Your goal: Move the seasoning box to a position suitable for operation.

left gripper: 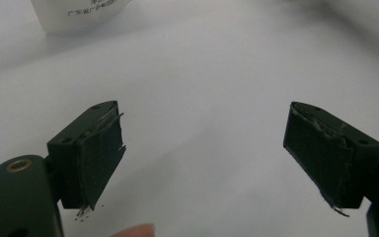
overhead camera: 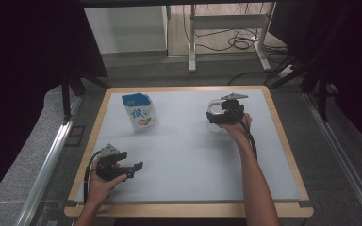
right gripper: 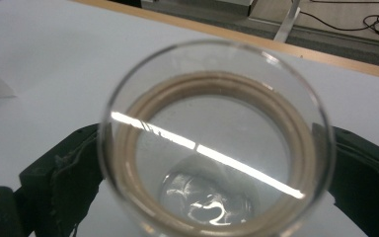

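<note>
A clear drinking glass (right gripper: 217,148) with a brownish ring inside sits between my right gripper's (right gripper: 212,187) two black jaws, which press on both of its sides. In the high view this right gripper (overhead camera: 215,114) and the glass (overhead camera: 213,105) are at the back right of the white table; I cannot tell whether the glass rests on it. A white and blue milk carton (overhead camera: 140,112) stands upright at the back left, its base (left gripper: 79,12) also in the left gripper view. My left gripper (overhead camera: 133,162) hovers near the front left, its jaws (left gripper: 202,148) wide apart over bare table.
The white tabletop (overhead camera: 188,155) has a wooden rim (overhead camera: 188,209). Beyond the far edge are a metal desk frame (overhead camera: 226,33) and loose cables (overhead camera: 240,42) on the floor. Black frame legs stand left and right of the table.
</note>
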